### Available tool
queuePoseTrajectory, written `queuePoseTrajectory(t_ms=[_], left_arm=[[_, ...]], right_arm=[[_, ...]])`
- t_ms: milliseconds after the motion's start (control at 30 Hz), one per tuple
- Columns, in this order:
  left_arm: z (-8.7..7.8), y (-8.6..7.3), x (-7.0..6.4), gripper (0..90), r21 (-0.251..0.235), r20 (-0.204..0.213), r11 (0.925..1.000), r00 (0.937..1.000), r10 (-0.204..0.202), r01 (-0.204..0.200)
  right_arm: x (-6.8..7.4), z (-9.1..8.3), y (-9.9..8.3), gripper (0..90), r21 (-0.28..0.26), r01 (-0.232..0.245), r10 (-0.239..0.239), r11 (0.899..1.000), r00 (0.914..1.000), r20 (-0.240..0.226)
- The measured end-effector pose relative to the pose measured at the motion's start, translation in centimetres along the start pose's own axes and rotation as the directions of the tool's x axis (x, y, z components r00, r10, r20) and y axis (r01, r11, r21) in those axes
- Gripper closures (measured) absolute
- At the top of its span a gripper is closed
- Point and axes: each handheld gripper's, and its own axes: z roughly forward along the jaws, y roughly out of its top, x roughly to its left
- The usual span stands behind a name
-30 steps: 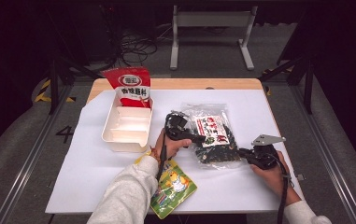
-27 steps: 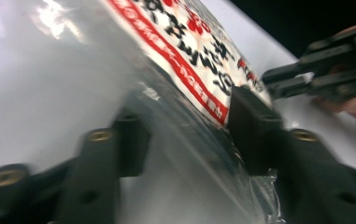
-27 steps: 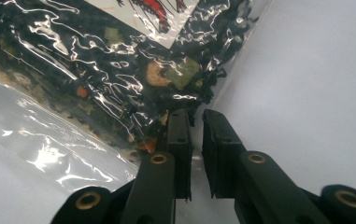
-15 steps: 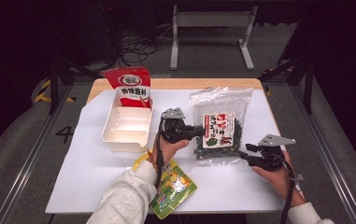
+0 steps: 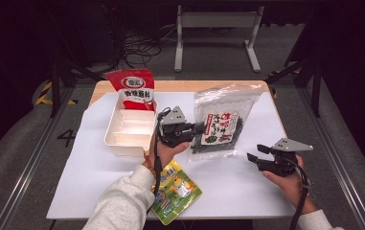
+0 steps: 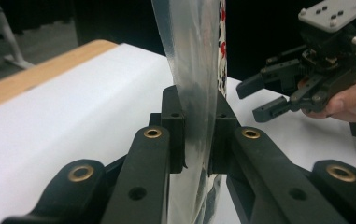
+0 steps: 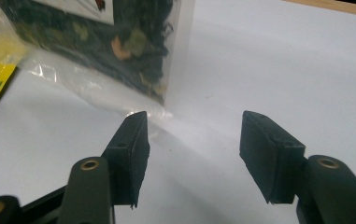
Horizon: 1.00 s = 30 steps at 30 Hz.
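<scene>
The clear bag of dark dried seaweed [image 5: 221, 122], red-and-white labelled, stands lifted on edge at the table's two o'clock.

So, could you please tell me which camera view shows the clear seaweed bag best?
The high view: the whole seaweed bag shows, label facing the camera, its left edge clamped in the left tool. The left gripper view gives just the clear film edge-on between the jaws. The right gripper view catches one lower corner with dark contents.
</scene>
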Motion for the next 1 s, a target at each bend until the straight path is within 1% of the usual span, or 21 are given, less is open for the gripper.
queuePoseTrajectory(t_ms=[133,167,200,233,267,300,433,567,700,800,833,867,900,967,1000], left_arm=[[-1.8,1.0,0.0,81.5,-0.017,-0.025,0.9996,0.9994,0.023,-0.024],[-2.5,1.3,0.1,81.5,-0.018,-0.041,0.9988,0.9982,0.044,-0.045],[-2.9,1.4,0.1,81.5,-0.023,-0.046,0.9990,0.9983,0.036,-0.037],[-3.7,1.7,0.2,81.5,-0.029,-0.060,0.9985,0.9972,0.045,-0.047],[-4.3,1.9,0.2,81.4,-0.031,-0.067,0.9986,0.9969,0.041,-0.043],[-5.0,2.1,0.2,81.4,-0.038,-0.084,0.9983,0.9956,0.041,-0.045],[-7.0,2.8,0.1,81.4,-0.054,-0.120,0.9973,0.9918,0.043,-0.049],[-9.1,3.4,0.3,81.2,-0.061,-0.160,0.9952,0.9849,0.066,-0.077],[-11.9,3.7,1.0,81.3,-0.077,-0.208,0.9934,0.9759,0.067,-0.085],[-13.8,3.4,2.1,81.2,-0.091,-0.240,0.9928,0.9693,0.054,-0.078],[-14.2,3.3,2.4,81.2,-0.091,-0.245,0.9930,0.9681,0.051,-0.075],[-14.6,3.1,2.7,81.2,-0.091,-0.255,0.9930,0.9656,0.049,-0.075],[-14.6,3.1,2.7,81.2,-0.091,-0.255,0.9930,0.9656,0.049,-0.075],[-15.8,2.5,3.8,81.1,-0.077,-0.282,0.9936,0.9576,0.057,-0.082],[-15.8,2.5,3.8,81.1,-0.077,-0.282,0.9936,0.9576,0.057,-0.082]], right_arm=[[0.3,0.1,0.0,41.4,-0.004,0.006,-0.006,1.000,0.9999,-0.009],[0.3,0.2,0.0,41.3,-0.004,0.007,-0.007,1.000,0.9999,-0.011],[0.4,0.2,0.0,41.1,-0.004,0.007,-0.007,1.000,0.9999,-0.013],[0.4,0.2,0.0,40.8,-0.004,0.010,-0.010,1.000,0.9998,-0.016],[0.5,0.2,0.0,40.3,-0.006,0.010,-0.010,1.000,0.9998,-0.016],[0.5,0.2,0.0,39.9,-0.007,0.010,-0.010,1.000,0.9998,-0.016],[0.5,0.4,0.0,39.2,0.002,0.009,-0.009,1.000,0.9997,-0.020],[0.7,0.5,0.0,39.0,0.007,0.011,-0.011,1.000,0.9996,-0.026],[0.8,0.6,-0.1,38.6,0.007,0.013,-0.013,1.000,0.9995,-0.028],[0.8,0.6,-0.1,38.2,0.006,0.011,-0.011,1.000,0.9995,-0.028],[0.8,0.6,0.0,38.1,0.005,0.013,-0.013,1.000,0.9994,-0.031],[0.8,0.6,0.0,38.1,0.005,0.014,-0.014,1.000,0.9995,-0.029],[0.8,0.6,0.0,38.1,0.005,0.014,-0.014,1.000,0.9995,-0.029],[0.9,0.7,0.0,38.0,0.007,0.012,-0.012,1.000,0.9995,-0.030],[0.9,0.7,0.0,38.0,0.007,0.012,-0.012,1.000,0.9995,-0.030]])
